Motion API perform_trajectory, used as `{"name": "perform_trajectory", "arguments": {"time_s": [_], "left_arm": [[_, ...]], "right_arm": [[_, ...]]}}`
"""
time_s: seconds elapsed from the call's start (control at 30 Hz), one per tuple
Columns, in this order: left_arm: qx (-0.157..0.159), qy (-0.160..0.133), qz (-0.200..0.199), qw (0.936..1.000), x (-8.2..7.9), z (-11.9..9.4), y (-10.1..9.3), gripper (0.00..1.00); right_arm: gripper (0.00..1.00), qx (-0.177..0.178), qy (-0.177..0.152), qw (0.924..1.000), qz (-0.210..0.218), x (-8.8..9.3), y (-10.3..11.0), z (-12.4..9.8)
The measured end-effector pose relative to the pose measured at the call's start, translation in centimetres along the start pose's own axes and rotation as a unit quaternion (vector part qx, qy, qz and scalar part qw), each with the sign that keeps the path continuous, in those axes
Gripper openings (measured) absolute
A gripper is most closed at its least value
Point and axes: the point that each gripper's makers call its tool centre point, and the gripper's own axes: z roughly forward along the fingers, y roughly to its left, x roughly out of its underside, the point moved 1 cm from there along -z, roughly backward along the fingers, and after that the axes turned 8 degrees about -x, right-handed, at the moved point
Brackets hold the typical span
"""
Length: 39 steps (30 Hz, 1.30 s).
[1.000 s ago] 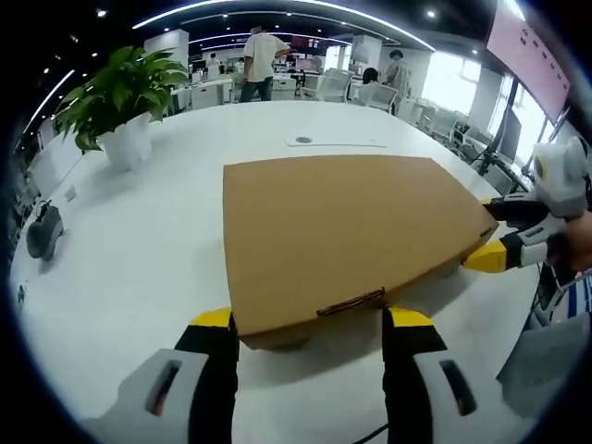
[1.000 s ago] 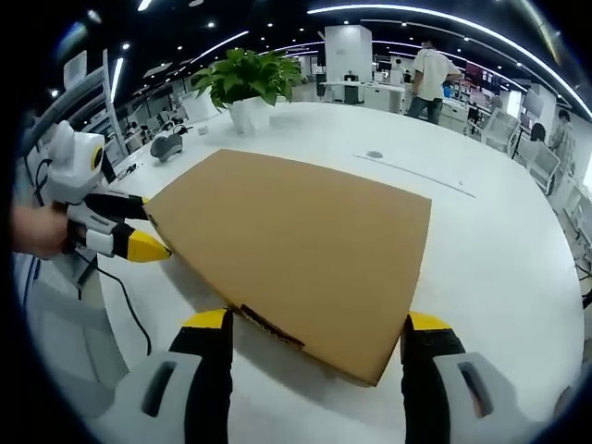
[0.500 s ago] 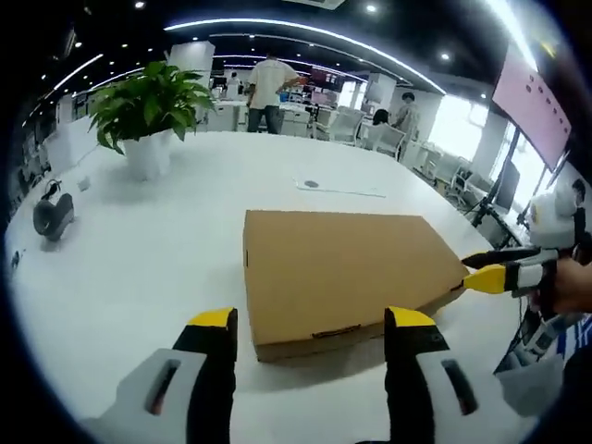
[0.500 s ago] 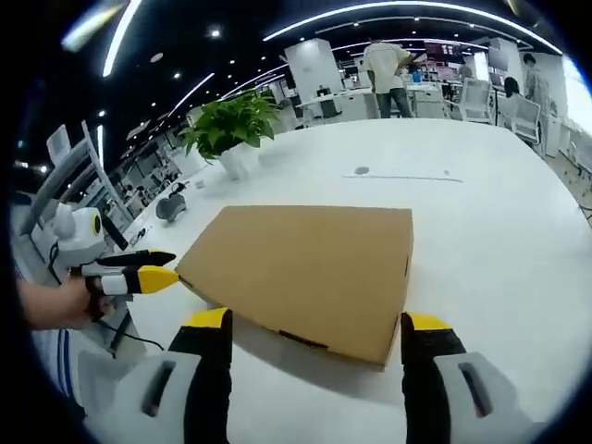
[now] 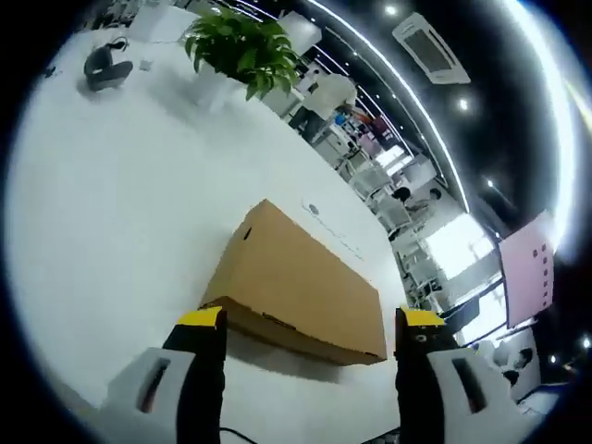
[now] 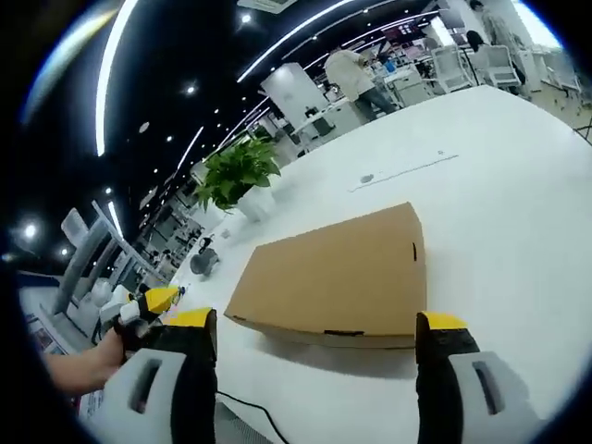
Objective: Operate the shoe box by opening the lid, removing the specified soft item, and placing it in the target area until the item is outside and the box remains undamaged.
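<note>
With both sets of jaws spread wide and holding nothing, I judge I am at the very start: the lid is not yet opened. Nearest me in the left gripper view, the left gripper [image 5: 305, 324] stands released, its yellow-tipped jaws framing the near long edge of the shoe box [image 5: 301, 282], which sits just beyond them, apart from both tips. In the right gripper view the right gripper [image 6: 314, 328] is likewise slack and empty, and the shoe box [image 6: 338, 273] lies just ahead between its jaws, not touched. At the left edge of that view the left gripper [image 6: 153, 301] shows in a person's hand [image 6: 106, 351], just off the box's end.

The box lies flat and closed on the white table [image 6: 499, 194], so the soft item inside is hidden from me. My next move, as I see it, is to bring one jaw under the lid's front lip and steady the base with the other gripper, lifting gently so the cardboard does not crease.

Farther off stand a potted plant [image 6: 239, 171] and, beyond the table, a standing person [image 6: 351, 79].
</note>
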Motion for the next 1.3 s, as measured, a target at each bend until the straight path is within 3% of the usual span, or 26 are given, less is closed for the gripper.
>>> {"name": "perform_trajectory", "arguments": {"time_s": [0.1, 0.13, 0.27, 0.33, 0.47, 0.53, 0.6, 0.67, 0.77, 0.8, 0.83, 0.9, 1.0, 1.13, 1.23, 1.3], "left_arm": [[0.012, 0.004, -0.015, 0.9998, 0.2, -0.6, 0.2, 0.84], [0.018, -0.001, -0.024, 0.9995, 0.0, -0.7, 0.1, 0.84], [0.046, 0.002, -0.073, 0.9963, 0.2, -1.0, -0.5, 0.89], [0.048, 0.002, -0.077, 0.9959, 0.4, -1.0, -0.3, 0.87], [0.054, 0.017, -0.067, 0.9962, 1.5, -1.1, 0.1, 0.75], [0.068, 0.038, -0.074, 0.9942, 2.6, -1.3, -0.2, 0.71], [0.074, 0.043, -0.072, 0.9937, 2.9, -1.1, -0.5, 0.73], [0.066, 0.036, -0.07, 0.9947, 2.9, -1.1, -0.2, 0.76], [0.06, 0.029, -0.151, 0.9862, 2.5, -1.0, 0.6, 0.76], [0.068, 0.012, -0.173, 0.9825, 2.0, -0.9, 1.0, 0.77], [0.055, 0.013, -0.181, 0.9819, 2.1, -0.9, 1.7, 0.79], [0.051, 0.006, -0.19, 0.9804, 2.1, -1.1, 2.1, 0.82], [0.044, 0.022, -0.189, 0.9808, 2.9, -0.9, 2.6, 0.86], [0.043, 0.02, -0.189, 0.9809, 3.2, -1.1, 2.6, 0.91], [0.047, 0.023, -0.195, 0.9794, 3.6, -1.1, 2.5, 0.89], [0.042, 0.028, -0.195, 0.9795, 3.9, -0.7, 2.9, 0.81]], "right_arm": [[0.91, -0.011, -0.022, 0.9988, 0.042, -0.3, 0.4, -0.6], [0.93, -0.03, -0.02, 0.9976, 0.06, -0.1, 0.9, -0.8], [0.94, -0.038, -0.026, 0.9967, 0.066, -0.1, 0.8, -1.5], [0.93, -0.041, -0.027, 0.9958, 0.077, 0.1, 0.9, -1.8], [0.9, -0.043, -0.025, 0.9941, 0.097, 0.9, 0.8, -2.3], [0.88, -0.042, -0.018, 0.9941, 0.099, 1.4, 0.6, -2.5], [0.83, -0.039, -0.017, 0.9945, 0.095, 1.9, 0.4, -2.6], [0.8, -0.045, -0.025, 0.9912, 0.122, 2.3, 0.6, -2.7], [0.79, -0.041, -0.044, 0.9861, 0.155, 2.3, 0.2, -2.8], [0.79, -0.043, -0.051, 0.9829, 0.172, 2.3, 0.1, -2.8], [0.79, -0.046, -0.054, 0.9809, 0.181, 2.3, 0.1, -2.9], [0.79, -0.047, -0.055, 0.9801, 0.185, 2.3, 0.1, -3.1], [0.76, -0.058, -0.06, 0.9751, 0.205, 2.1, 0.2, -3.3], [0.67, -0.047, -0.064, 0.9759, 0.203, 2.1, -0.2, -3.5], [0.62, -0.058, -0.08, 0.9646, 0.245, 2.3, -0.4, -3.7], [0.62, -0.059, -0.091, 0.957, 0.269, 2.3, -0.2, -3.8]]}}
